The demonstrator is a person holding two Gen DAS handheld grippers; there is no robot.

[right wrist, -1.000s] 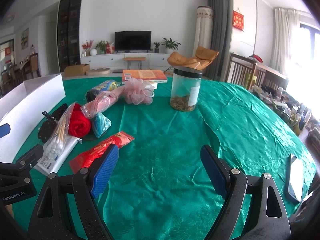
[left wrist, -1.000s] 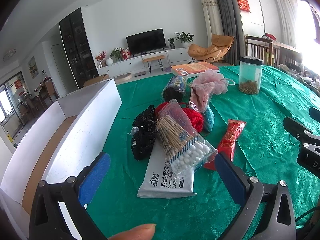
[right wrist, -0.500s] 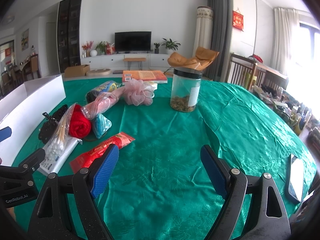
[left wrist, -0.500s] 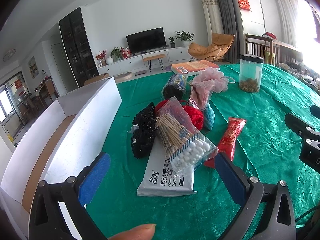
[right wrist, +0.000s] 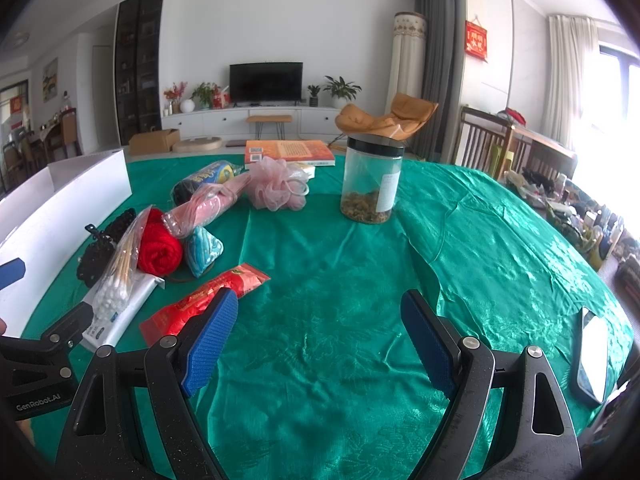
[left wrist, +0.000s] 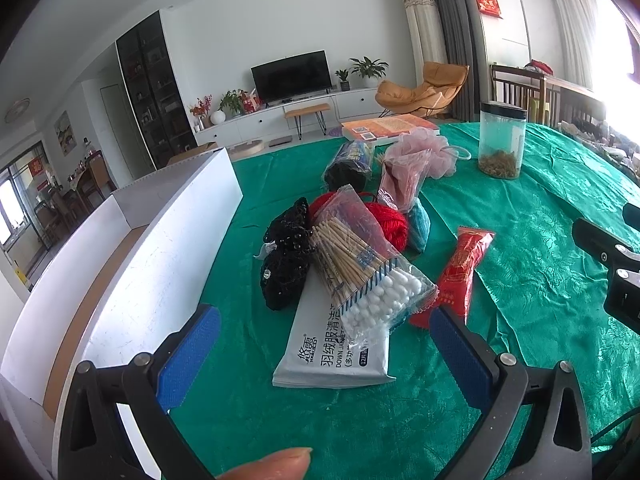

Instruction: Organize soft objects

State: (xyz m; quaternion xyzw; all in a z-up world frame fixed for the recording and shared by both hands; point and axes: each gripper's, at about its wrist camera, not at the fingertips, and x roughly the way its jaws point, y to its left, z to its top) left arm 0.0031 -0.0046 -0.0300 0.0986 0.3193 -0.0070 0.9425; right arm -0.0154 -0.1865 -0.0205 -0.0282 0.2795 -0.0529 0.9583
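A heap of items lies on the green tablecloth: a bag of cotton swabs (left wrist: 360,268) on a white wipes pack (left wrist: 332,344), a black beaded pouch (left wrist: 286,260), red yarn (left wrist: 386,220), a teal bundle (left wrist: 420,224), a red packet (left wrist: 460,272), a pink-filled bag (left wrist: 400,176) and a pink mesh sponge (left wrist: 432,152). My left gripper (left wrist: 324,352) is open just in front of the wipes pack, holding nothing. My right gripper (right wrist: 316,340) is open over bare cloth, with the red packet (right wrist: 208,300) beside its left finger.
A long white open box (left wrist: 152,248) runs along the table's left side. A clear jar with a black lid (right wrist: 372,180) and an orange book (right wrist: 288,152) stand farther back. A phone (right wrist: 592,356) lies near the right edge. The other gripper's body (left wrist: 612,264) shows at right.
My left gripper has crept slightly forward toward the heap. The right gripper has barely moved. Both stay open and nothing on the table has shifted.
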